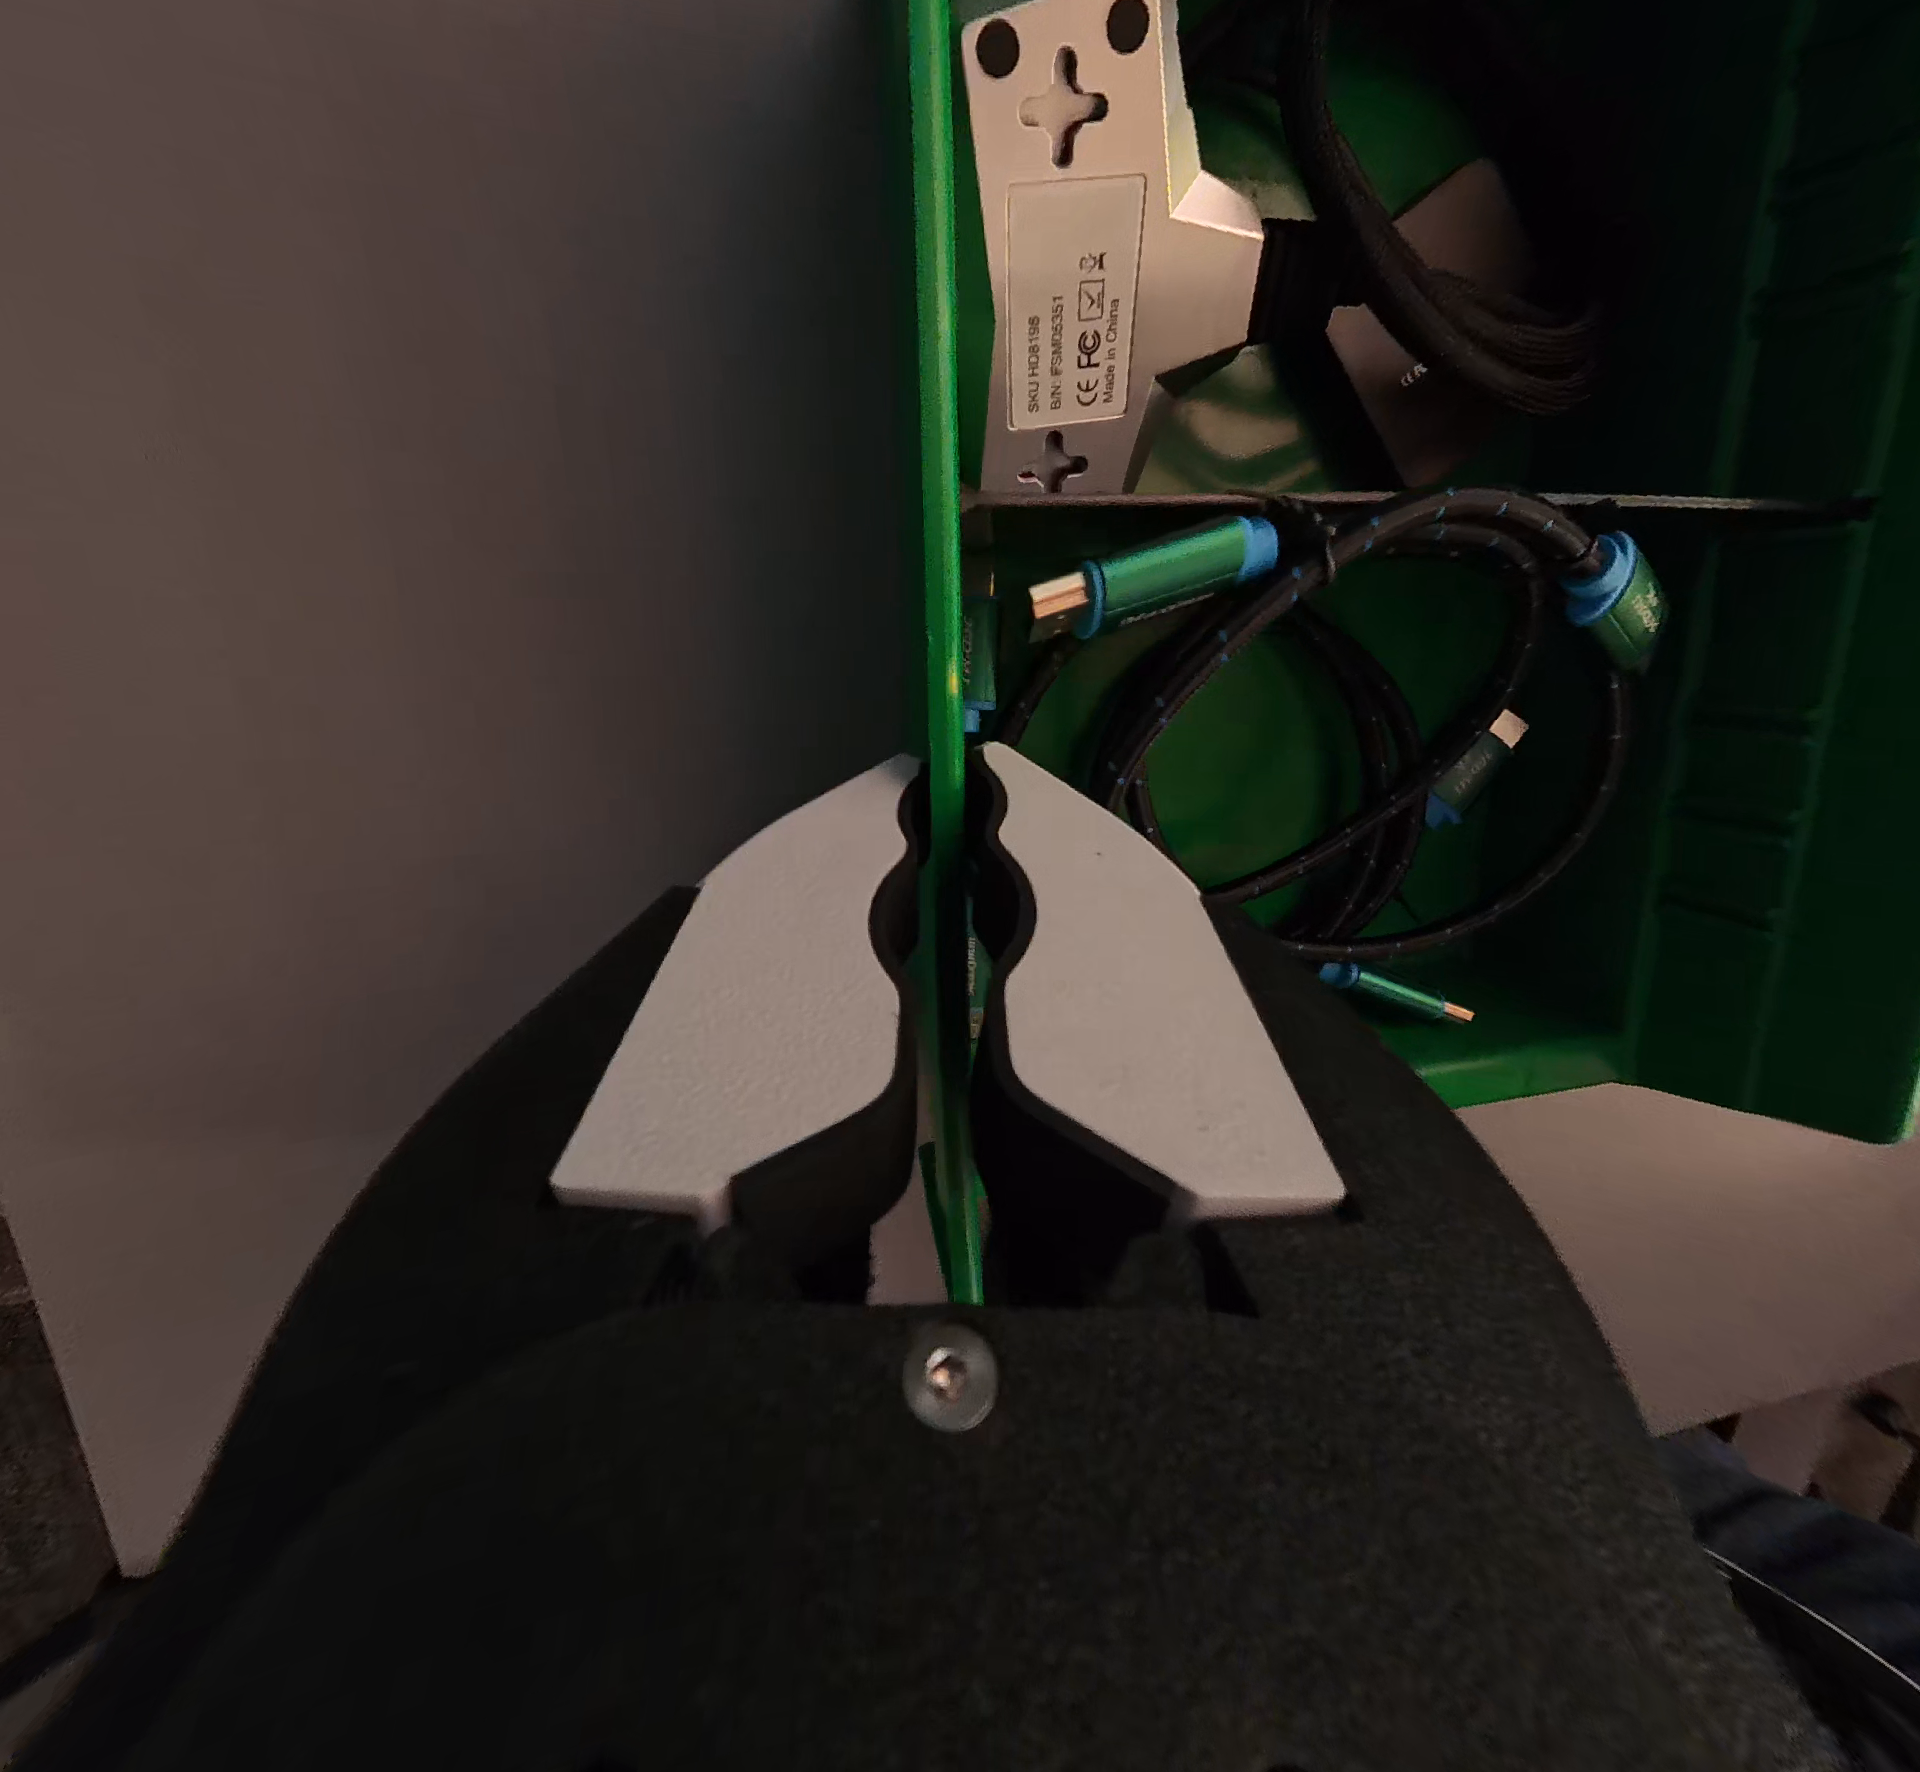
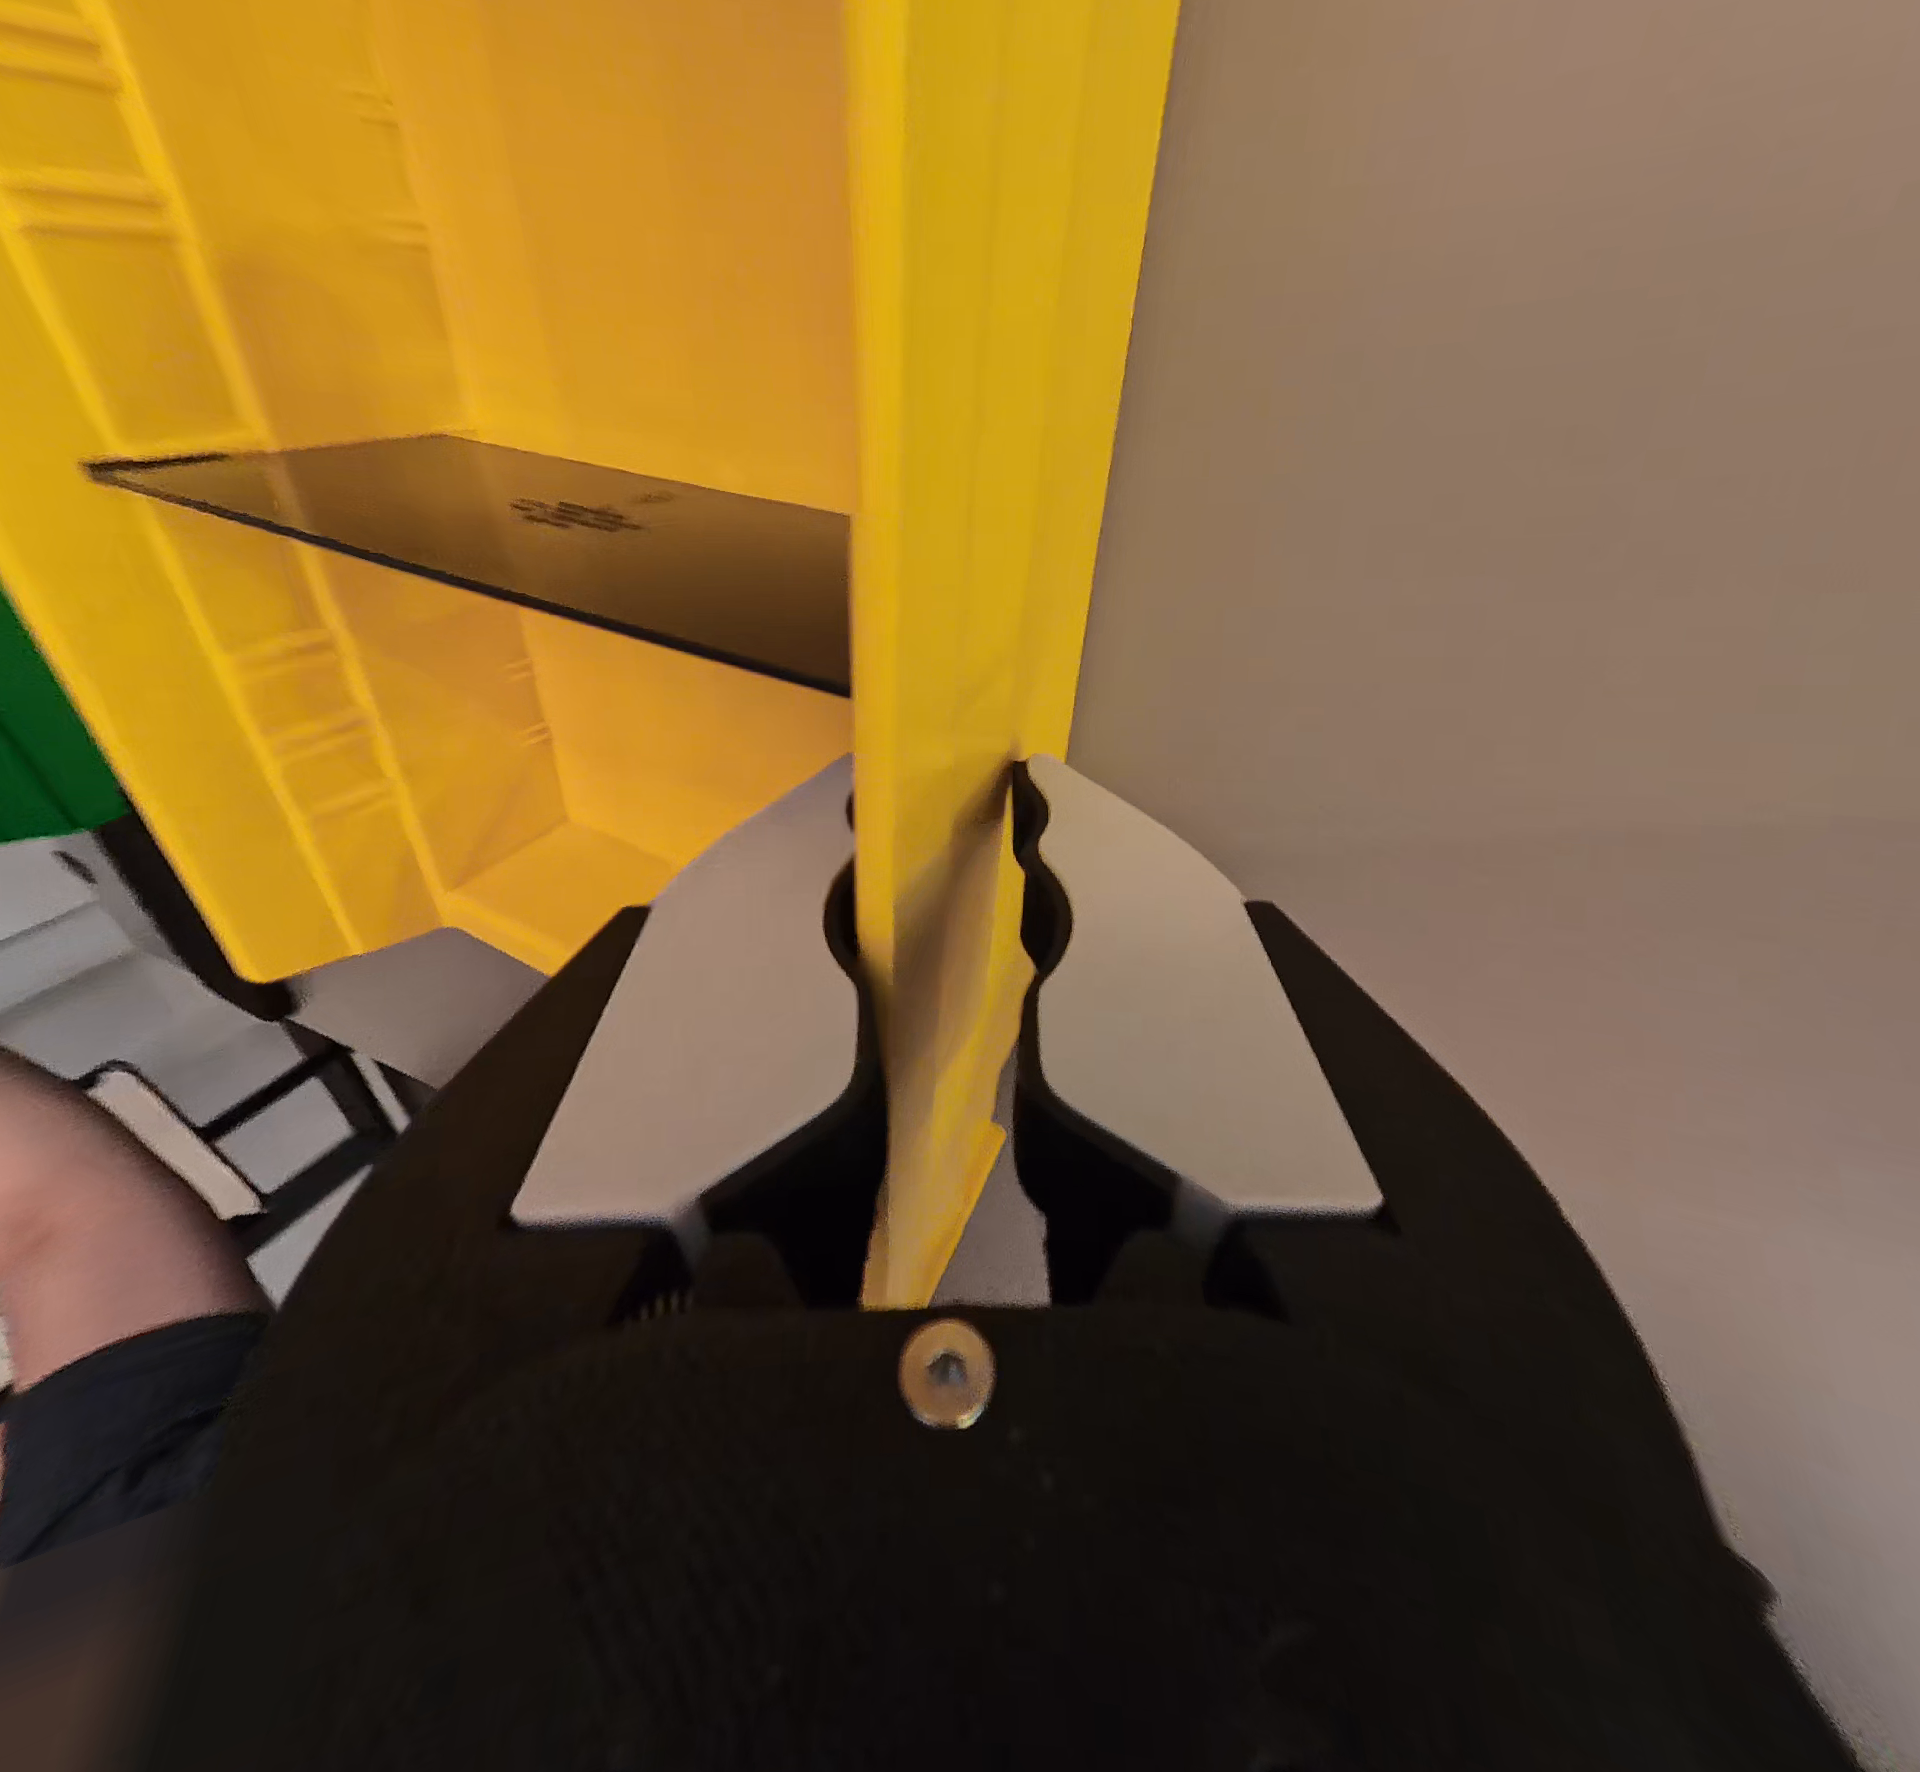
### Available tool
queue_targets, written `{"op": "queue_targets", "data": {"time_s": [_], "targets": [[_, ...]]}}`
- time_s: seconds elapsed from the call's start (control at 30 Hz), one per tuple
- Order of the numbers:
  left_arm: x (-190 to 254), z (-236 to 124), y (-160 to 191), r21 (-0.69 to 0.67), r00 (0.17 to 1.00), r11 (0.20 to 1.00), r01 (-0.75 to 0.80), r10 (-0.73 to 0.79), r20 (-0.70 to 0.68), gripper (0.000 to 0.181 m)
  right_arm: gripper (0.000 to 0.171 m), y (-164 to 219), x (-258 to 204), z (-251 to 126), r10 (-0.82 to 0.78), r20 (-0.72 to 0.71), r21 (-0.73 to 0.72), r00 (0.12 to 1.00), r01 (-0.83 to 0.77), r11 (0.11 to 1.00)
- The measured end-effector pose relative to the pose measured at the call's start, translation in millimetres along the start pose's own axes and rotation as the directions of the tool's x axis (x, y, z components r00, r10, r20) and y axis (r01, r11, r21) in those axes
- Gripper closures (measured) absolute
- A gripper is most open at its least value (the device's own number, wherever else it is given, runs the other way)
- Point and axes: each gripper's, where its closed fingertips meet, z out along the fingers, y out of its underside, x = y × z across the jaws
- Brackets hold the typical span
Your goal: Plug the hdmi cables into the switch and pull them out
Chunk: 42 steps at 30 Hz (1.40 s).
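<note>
Your switch [image 1: 1081, 268] lies label-side up in far compartment of green bin [image 1: 1766, 787]; flat silver metal, one black braided lead already at its side. HDMI cables [image 1: 1351, 787] coiled in near compartment, braided black, green metallic plugs, none plugged (whole task still ahead, by my read). Your left gripper [image 1: 948, 849] jaws pinched on green bin's thin wall. Right gripper [image 2: 935, 870] jaws clamped on rim of yellow bin [image 2: 623, 268], smooth ribbed plastic, dark divider [image 2: 520, 538] inside. Pale bench [image 1: 416, 372] beneath.
</note>
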Motion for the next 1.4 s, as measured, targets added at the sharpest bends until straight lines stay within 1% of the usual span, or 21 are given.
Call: {"op": "queue_targets", "data": {"time_s": [0.07, 0.13, 0.23, 0.3, 0.37, 0.4, 0.47, 0.53, 0.57, 0.63, 0.67, 0.73, 0.8, 0.83, 0.9, 0.97, 1.0, 1.03, 1.07, 1.27, 1.4], "targets": [[0, 0, -1, 0.031, 1.0, 0.999, -0.013, 0.013, 0.003, 0.177, 0.147, -5, -2, -7, 0.04, 0.065, 0.051, 0.997, -0.043, 0.998], [0, -5, -5, 0.093, 0.999, 0.995, -0.038, 0.037, 0.014, 0.176, 0.144, -5, -4, -13, 0.051, 0.098, 0.075, 0.994, -0.059, 0.995], [6, -33, -27, 0.286, 0.997, 0.955, -0.081, 0.076, 0.027, 0.169, 0.147, -9, -9, -29, 0.028, 0.118, 0.153, 0.993, -0.046, 0.987], [21, -56, -40, 0.4, 0.99, 0.907, -0.132, 0.144, 0.001, 0.155, 0.149, -12, -12, -46, 0.022, 0.106, 0.231, 0.994, -0.046, 0.972], [41, -71, -45, 0.452, 0.967, 0.864, -0.222, 0.255, -0.013, 0.145, 0.15, -15, -18, -66, 0.0, 0.091, 0.32, 0.996, -0.029, 0.947], [49, -75, -45, 0.459, 0.948, 0.841, -0.286, 0.317, 0.011, 0.139, 0.15, -17, -24, -79, -0.024, 0.076, 0.376, 0.997, -0.006, 0.927], [58, -73, -45, 0.435, 0.888, 0.779, -0.451, 0.44, 0.134, 0.133, 0.15, -24, -41, -107, -0.1, 0.044, 0.504, 0.994, 0.064, 0.861], [62, -62, -43, 0.366, 0.784, 0.693, -0.621, 0.548, 0.292, 0.127, 0.15, -30, -67, -139, -0.214, 0.006, 0.639, 0.977, 0.161, 0.752], [65, -55, -42, 0.322, 0.721, 0.646, -0.692, 0.596, 0.354, 0.127, 0.151, -34, -82, -156, -0.28, -0.032, 0.707, 0.959, 0.22, 0.672], [73, -37, -39, 0.234, 0.607, 0.565, -0.791, 0.675, 0.42, 0.129, 0.151, -38, -115, -189, -0.405, -0.141, 0.819, 0.903, 0.336, 0.464], [76, -26, -38, 0.189, 0.565, 0.541, -0.819, 0.705, 0.428, 0.129, 0.15, -37, -130, -201, -0.446, -0.187, 0.853, 0.875, 0.37, 0.367], [79, -6, -37, 0.108, 0.52, 0.528, -0.842, 0.743, 0.421, 0.128, 0.146, -30, -161, -209, -0.545, -0.238, 0.881, 0.804, 0.415, 0.229], [78, 10, -38, 0.045, 0.487, 0.514, -0.857, 0.776, 0.402, 0.128, 0.137, -23, -188, -208, -0.627, -0.285, 0.887, 0.725, 0.447, 0.114], [76, 15, -40, 0.015, 0.476, 0.513, -0.859, 0.787, 0.393, 0.128, 0.136, -21, -199, -207, -0.653, -0.32, 0.883, 0.686, 0.465, 0.056], [73, 24, -41, -0.024, 0.471, 0.513, -0.858, 0.806, 0.359, 0.128, 0.136, -19, -216, -207, -0.671, -0.366, 0.88, 0.645, 0.474, -0.026], [70, 29, -42, -0.052, 0.468, 0.512, -0.857, 0.818, 0.333, 0.134, 0.136, -16, -230, -203, -0.698, -0.374, 0.878, 0.61, 0.475, -0.056], [68, 31, -42, -0.067, 0.464, 0.509, -0.858, 0.826, 0.32, 0.142, 0.136, -15, -236, -200, -0.716, -0.361, 0.88, 0.597, 0.472, -0.05], [69, 31, -40, -0.074, 0.459, 0.501, -0.862, 0.835, 0.303, 0.155, 0.137, -14, -242, -197, -0.734, -0.346, 0.881, 0.585, 0.471, -0.04], [70, 31, -39, -0.077, 0.453, 0.492, -0.867, 0.843, 0.292, 0.161, 0.137, -14, -246, -194, -0.746, -0.337, 0.881, 0.575, 0.472, -0.034], [74, 18, -38, -0.073, 0.407, 0.452, -0.889, 0.853, 0.326, 0.167, 0.139, -19, -256, -180, -0.747, -0.373, 0.849, 0.551, 0.528, -0.035], [83, -10, -40, -0.049, 0.374, 0.423, -0.905, 0.845, 0.381, 0.171, 0.141, -20, -257, -175, -0.746, -0.385, 0.835, 0.544, 0.549, -0.03]]}}
